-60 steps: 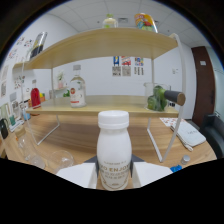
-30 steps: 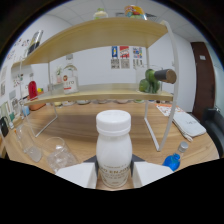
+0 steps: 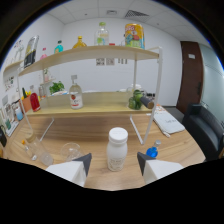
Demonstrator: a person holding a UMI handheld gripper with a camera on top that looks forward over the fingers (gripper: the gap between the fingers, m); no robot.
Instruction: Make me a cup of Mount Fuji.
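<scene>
White bottle (image 3: 117,149) stands on the wooden worktop (image 3: 185,145), between the claw (image 3: 114,164) fingers, gaps either side — claw wide. Behind the bottle, a two-tier shelf (image 3: 95,107); beside it, clear glasses (image 3: 71,150), white walls beyond.

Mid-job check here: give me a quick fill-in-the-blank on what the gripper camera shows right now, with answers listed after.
1. The white bottle stands upright on the wooden table with its white cap ____.
2. The gripper is ____, with the bottle standing between its fingers and a gap at either side.
3. A small blue cap lies on the table to the ____ of the bottle.
4. The empty clear glasses stand on the bottle's ____ side.

Missing words: on; open; right; left
</scene>
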